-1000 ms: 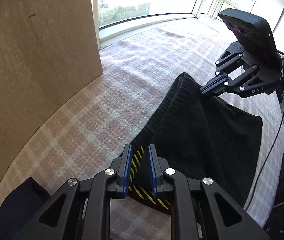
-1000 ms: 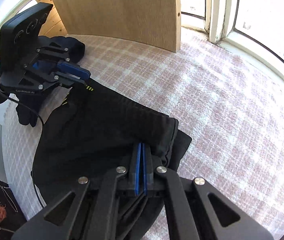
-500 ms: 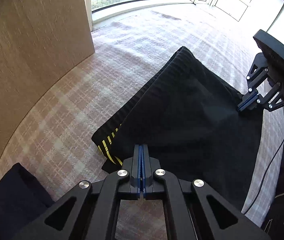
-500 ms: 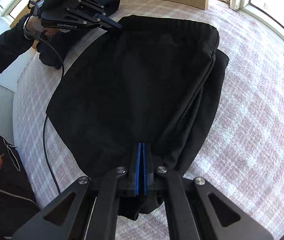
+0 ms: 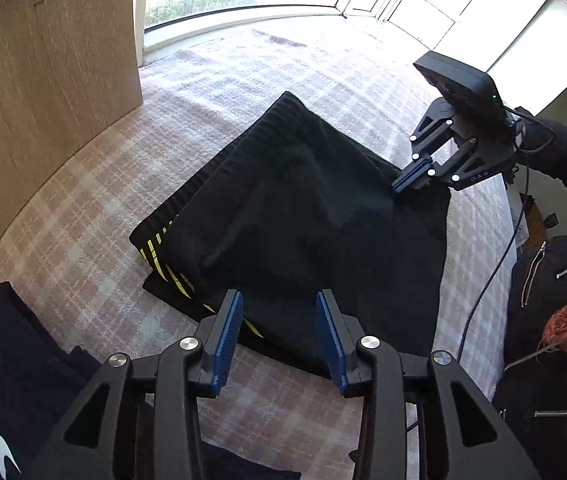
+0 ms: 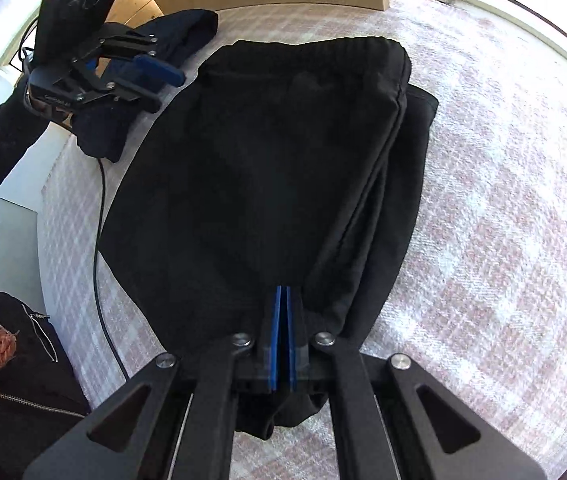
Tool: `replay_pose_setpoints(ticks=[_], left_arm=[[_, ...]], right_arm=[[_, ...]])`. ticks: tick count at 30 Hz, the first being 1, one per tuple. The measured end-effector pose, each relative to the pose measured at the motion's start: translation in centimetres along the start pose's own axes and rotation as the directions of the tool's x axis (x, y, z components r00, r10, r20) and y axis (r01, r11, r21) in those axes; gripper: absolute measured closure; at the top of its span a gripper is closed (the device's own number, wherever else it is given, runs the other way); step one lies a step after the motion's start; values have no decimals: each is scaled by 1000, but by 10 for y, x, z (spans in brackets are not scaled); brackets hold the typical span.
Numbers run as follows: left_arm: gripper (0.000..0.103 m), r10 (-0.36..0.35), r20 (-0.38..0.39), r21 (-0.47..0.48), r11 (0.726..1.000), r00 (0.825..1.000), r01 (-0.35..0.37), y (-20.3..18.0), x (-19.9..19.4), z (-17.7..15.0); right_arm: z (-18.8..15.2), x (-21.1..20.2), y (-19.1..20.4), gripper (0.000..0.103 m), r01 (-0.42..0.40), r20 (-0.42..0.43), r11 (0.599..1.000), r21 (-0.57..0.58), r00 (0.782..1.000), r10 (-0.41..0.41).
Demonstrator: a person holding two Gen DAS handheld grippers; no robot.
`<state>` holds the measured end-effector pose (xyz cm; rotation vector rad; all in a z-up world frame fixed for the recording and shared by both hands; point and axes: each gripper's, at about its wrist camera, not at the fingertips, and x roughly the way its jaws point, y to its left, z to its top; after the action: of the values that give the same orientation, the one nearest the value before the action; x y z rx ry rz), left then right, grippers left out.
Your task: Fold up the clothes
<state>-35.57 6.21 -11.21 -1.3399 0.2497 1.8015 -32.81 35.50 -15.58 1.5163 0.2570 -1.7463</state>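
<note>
Garment (image 6: pixel 267 160) black, folded, flat on plaid bed (image 6: pixel 503 220), beside wooden panel (image 5: pixel 43 100). Right tongs (image 6: pixel 282 336) clenched on garment corner. Left tongs (image 5: pixel 279 336) released, hovering apart above yellow-striped edge (image 5: pixel 163 268). Advice: lower corner flush before letting go, then smooth layers.

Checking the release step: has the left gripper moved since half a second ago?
Yes. The left gripper opened and drew back off the black garment, toward the dark blue clothes.

A white swoosh logo sits on the navy garment (image 5: pixel 7 456); faint lettering on the right gripper (image 5: pixel 397 186) and left gripper (image 6: pixel 155 84) bodies is too small to read
</note>
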Motion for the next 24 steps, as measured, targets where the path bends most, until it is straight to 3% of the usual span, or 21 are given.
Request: replay_pose_setpoints(ticks=[2, 6, 10, 12, 15, 18, 21, 24], left_arm=[[59, 5, 40, 16, 1000, 999, -6, -10, -13, -6], [58, 0, 101, -32, 999, 995, 3, 8, -5, 15], [58, 46, -5, -66, 997, 999, -46, 43, 35, 29], [58, 50, 18, -61, 997, 999, -49, 41, 31, 32], [58, 112, 43, -26, 993, 993, -111, 18, 6, 29], [57, 152, 71, 78, 984, 986, -157, -30, -20, 17], [51, 183, 72, 194, 962, 980, -194, -88, -24, -6], [51, 155, 17, 247, 957, 988, -154, -127, -1, -28]], right_arm=[[0, -1, 2, 99, 10, 0, 1000, -10, 1000, -10], [2, 5, 10, 98, 43, -23, 998, -50, 999, -44], [3, 8, 12, 98, 68, -35, 995, -77, 997, -71], [1, 6, 11, 98, 80, -38, 994, -76, 996, -83], [-8, -18, 19, 98, 86, 36, 990, -113, 996, -83], [-21, -37, 34, 98, 58, 93, 984, -166, 995, -43], [-28, -26, 42, 98, 53, 50, 976, -213, 998, -43], [-34, -3, 34, 98, 76, -15, 973, -220, 997, -82]])
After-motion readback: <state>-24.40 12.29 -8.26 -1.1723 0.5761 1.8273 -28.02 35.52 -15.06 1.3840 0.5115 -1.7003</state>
